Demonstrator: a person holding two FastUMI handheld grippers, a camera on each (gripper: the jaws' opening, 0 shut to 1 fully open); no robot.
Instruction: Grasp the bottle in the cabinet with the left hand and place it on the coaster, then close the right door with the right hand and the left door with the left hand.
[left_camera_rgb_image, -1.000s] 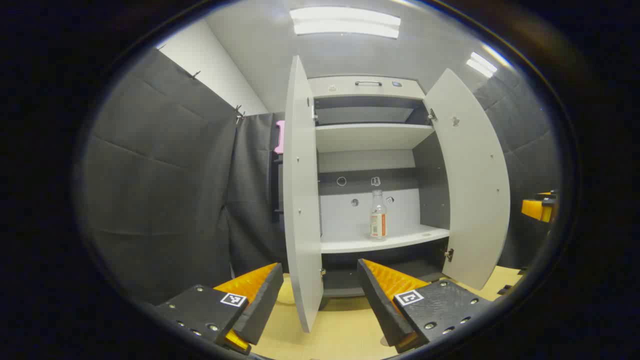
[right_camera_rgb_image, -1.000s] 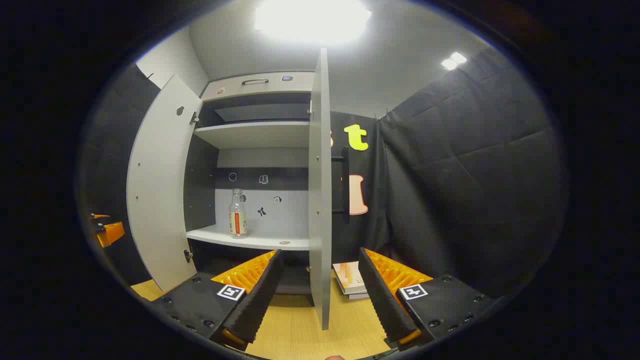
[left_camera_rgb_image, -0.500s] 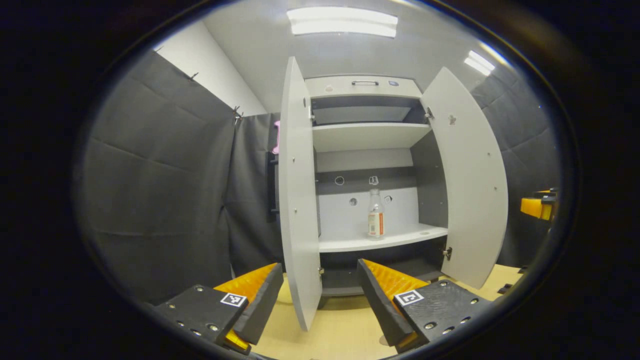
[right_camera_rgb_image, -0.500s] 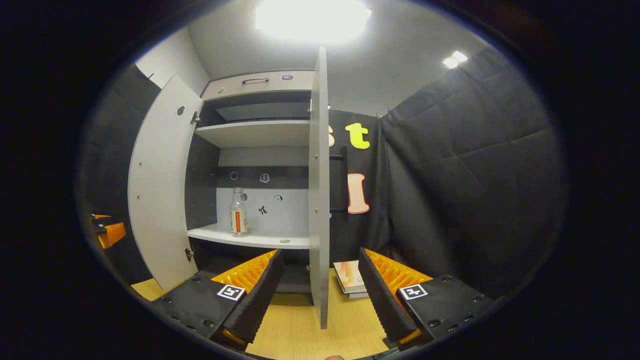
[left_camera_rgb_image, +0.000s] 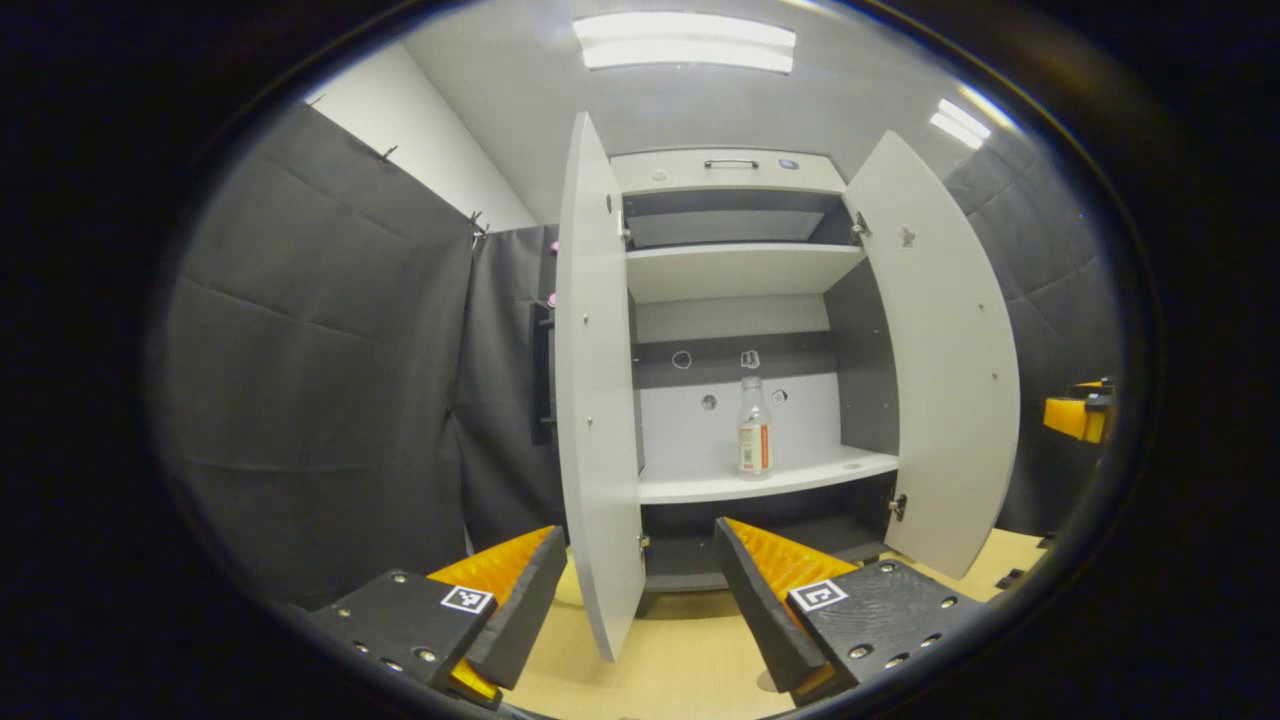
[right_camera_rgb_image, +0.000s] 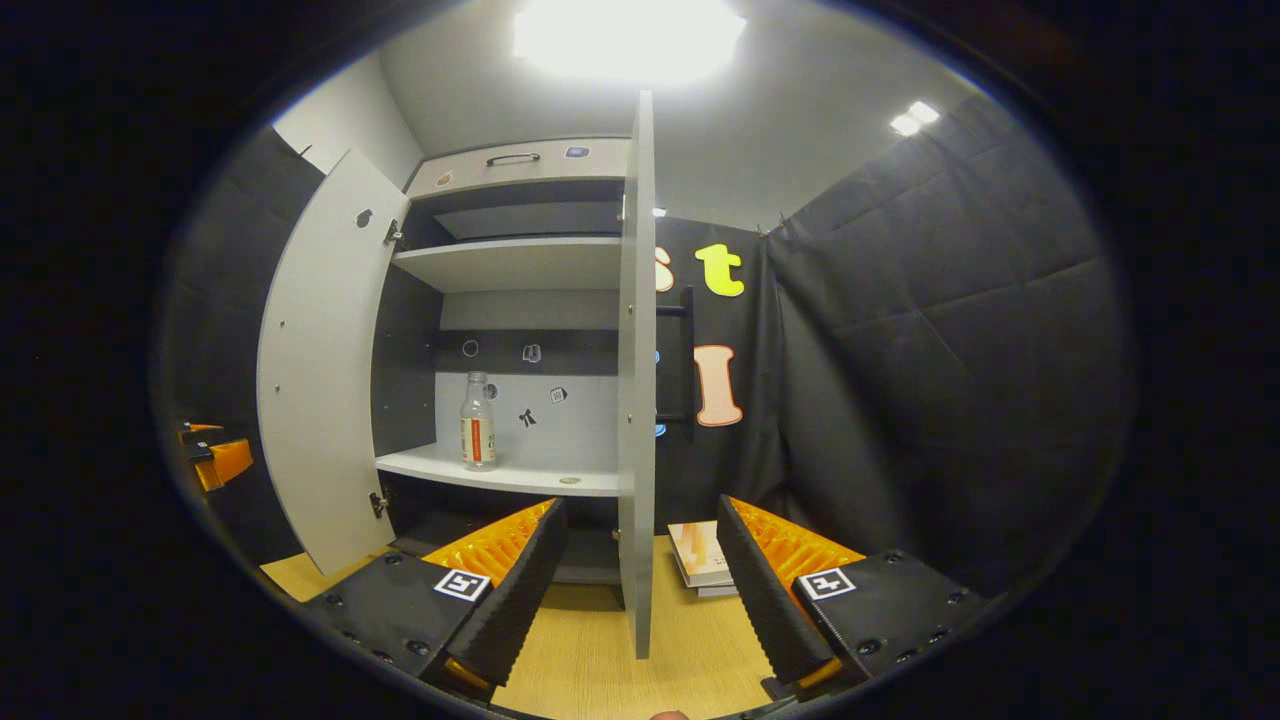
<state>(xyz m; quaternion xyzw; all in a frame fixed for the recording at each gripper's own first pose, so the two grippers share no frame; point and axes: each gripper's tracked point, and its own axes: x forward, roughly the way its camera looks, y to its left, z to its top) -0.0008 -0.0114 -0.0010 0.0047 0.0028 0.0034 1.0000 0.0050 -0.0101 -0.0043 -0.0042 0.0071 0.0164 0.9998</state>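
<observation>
I see the bottle (left_camera_rgb_image: 754, 428) upright on the cabinet's lower shelf (left_camera_rgb_image: 770, 478). Both doors are open; the left door (left_camera_rgb_image: 597, 380) edge stands before my left gripper (left_camera_rgb_image: 640, 590). Both grippers' fingers are spread, holding nothing.

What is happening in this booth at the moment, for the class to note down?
A person holds two grippers in front of a cabinet with both doors open. The bottle stands upright on the lower shelf, untouched. The left gripper and the right gripper are both open and hold nothing, well short of the bottle. The left door and right door are not yet closed.
</observation>
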